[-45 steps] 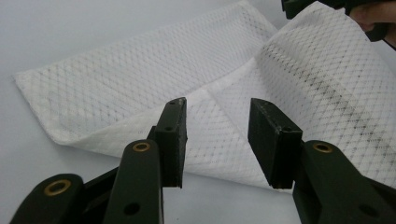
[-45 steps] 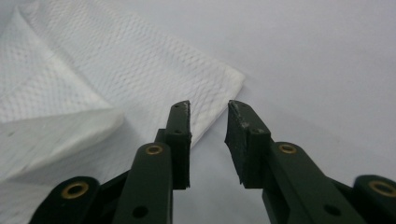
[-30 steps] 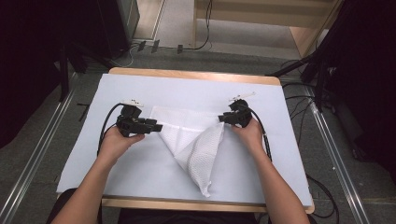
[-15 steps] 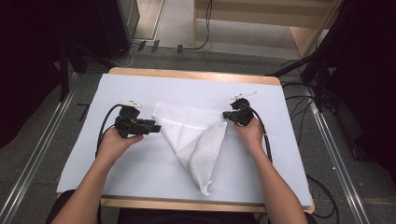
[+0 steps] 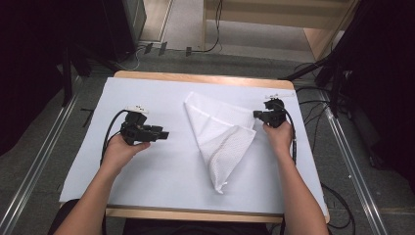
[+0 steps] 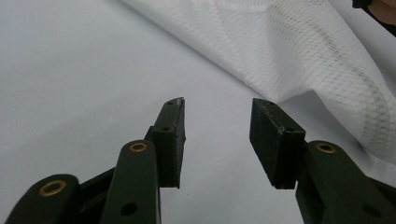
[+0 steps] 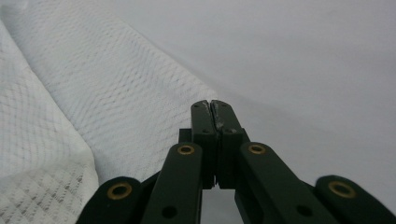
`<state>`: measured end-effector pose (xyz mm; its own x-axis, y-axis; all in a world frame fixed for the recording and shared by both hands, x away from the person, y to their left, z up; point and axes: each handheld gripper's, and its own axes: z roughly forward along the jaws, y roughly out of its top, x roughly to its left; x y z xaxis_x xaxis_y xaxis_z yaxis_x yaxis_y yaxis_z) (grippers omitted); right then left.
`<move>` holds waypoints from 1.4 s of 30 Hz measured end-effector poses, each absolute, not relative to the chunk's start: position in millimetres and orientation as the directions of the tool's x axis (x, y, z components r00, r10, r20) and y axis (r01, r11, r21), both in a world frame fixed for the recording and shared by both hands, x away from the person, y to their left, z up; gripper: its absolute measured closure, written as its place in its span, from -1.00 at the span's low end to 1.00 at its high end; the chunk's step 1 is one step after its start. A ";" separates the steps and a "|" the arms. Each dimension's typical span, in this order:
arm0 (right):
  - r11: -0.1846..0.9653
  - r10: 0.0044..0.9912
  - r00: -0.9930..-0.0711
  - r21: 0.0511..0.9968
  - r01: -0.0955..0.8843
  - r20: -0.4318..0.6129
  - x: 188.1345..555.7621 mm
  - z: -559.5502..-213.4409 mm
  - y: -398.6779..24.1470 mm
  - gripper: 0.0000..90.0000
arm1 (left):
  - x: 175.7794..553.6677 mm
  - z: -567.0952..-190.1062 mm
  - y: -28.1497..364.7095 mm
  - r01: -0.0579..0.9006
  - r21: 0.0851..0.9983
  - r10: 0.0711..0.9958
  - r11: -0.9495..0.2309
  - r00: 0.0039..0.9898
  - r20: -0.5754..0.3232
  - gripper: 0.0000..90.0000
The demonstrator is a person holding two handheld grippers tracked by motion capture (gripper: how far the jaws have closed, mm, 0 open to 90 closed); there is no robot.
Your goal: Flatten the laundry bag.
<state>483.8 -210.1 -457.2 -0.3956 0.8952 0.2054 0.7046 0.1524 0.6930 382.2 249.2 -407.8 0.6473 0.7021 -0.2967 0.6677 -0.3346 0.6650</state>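
A white mesh cloth (image 5: 220, 132) lies folded into a long triangle on the white table cover (image 5: 147, 191), its point toward the front edge. My right gripper (image 5: 255, 114) is at the cloth's right corner. In the right gripper view its jaws (image 7: 210, 105) are pressed together right where the cloth's edge (image 7: 116, 93) ends, so they seem to pinch that corner. My left gripper (image 5: 164, 134) rests on bare cover to the left of the cloth, apart from it. Its jaws (image 6: 217, 105) stand open with nothing between them, the cloth (image 6: 327, 56) lying beyond them.
The wooden table edge (image 5: 195, 77) shows at the back of the cover. Cables (image 5: 313, 105) trail off the right side toward dark stands. Metal rails (image 5: 39, 166) run along the floor on both sides.
The cloth has slid to the right with my right gripper. My left gripper has let go of the cloth's left corner, which now lies well away from it.
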 end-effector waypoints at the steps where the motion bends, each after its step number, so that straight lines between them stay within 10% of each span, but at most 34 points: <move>1: 0.140 0.898 -0.386 0.695 0.706 0.211 484.1 -457.6 -213.8 1.00 | 382.3 -407.8 249.5 0.667 0.666 0.703 -0.335 0.647 -0.295 0.25; 31: 0.214 0.866 -0.460 0.687 0.695 0.196 414.8 -448.8 -202.5 0.25 | 390.0 -408.2 237.1 0.650 0.667 0.683 -0.365 0.674 -0.283 0.23; 42: 0.272 0.867 -0.472 0.641 0.718 0.161 414.3 -469.3 -197.4 0.32 | 392.7 -409.4 234.0 0.652 0.661 0.681 -0.370 0.675 -0.285 0.22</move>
